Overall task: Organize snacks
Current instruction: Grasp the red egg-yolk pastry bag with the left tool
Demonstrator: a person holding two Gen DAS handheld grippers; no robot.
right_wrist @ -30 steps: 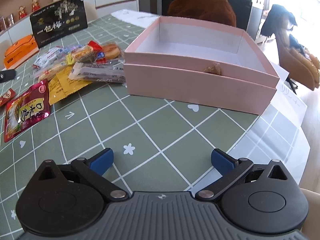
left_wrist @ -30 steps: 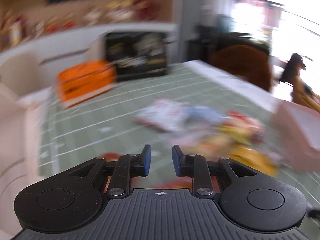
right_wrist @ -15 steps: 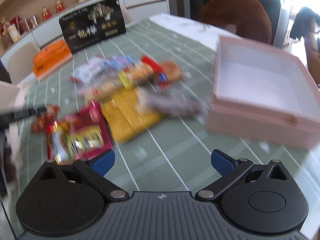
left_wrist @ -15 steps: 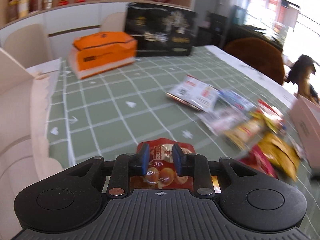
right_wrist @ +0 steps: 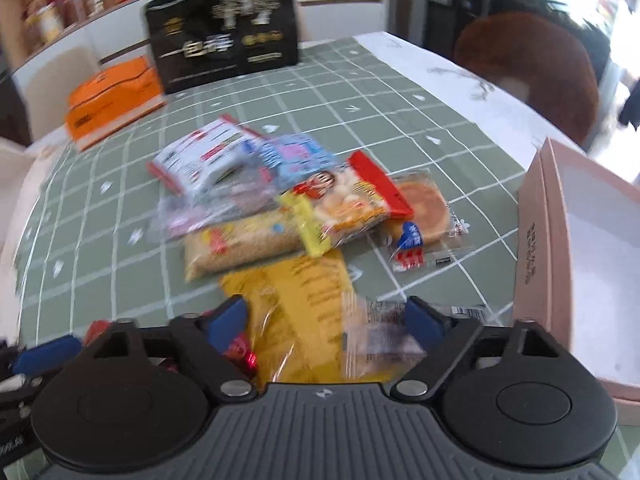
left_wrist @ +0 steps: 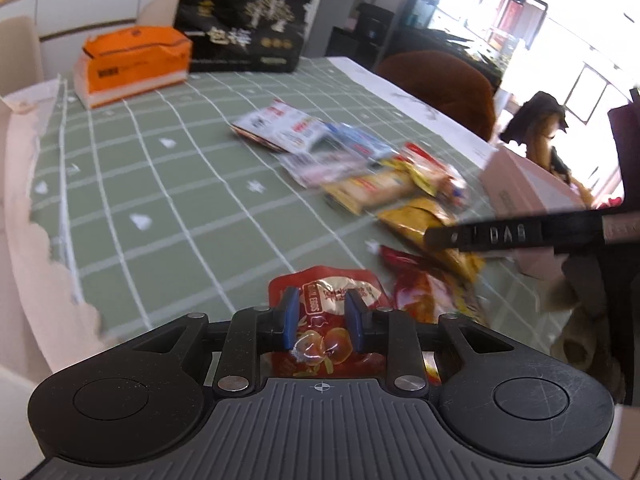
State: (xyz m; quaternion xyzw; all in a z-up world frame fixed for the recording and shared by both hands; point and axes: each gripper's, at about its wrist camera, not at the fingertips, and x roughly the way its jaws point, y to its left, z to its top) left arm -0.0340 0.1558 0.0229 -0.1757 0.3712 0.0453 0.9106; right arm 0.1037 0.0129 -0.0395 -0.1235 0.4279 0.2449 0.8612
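I see the worktop (right_wrist: 360,92) under a green grid cloth, bearing a heap of snack packets (right_wrist: 280,216), pink box (right_wrist: 536,240), orange carton (right_wrist: 112,100) and black bag (right_wrist: 224,32).

My left tongs (left_wrist: 322,319) cover the lower part of the red snack pouch (left_wrist: 326,294), so I cannot tell whether the pads press it. Motion blur smears the snack pile (left_wrist: 372,176) beyond it; its print is unreadable. The pink box (right_wrist: 580,264) runs off the right edge. My right tongs (right_wrist: 326,318), closing, hide the near end of the yellow packet (right_wrist: 304,300).
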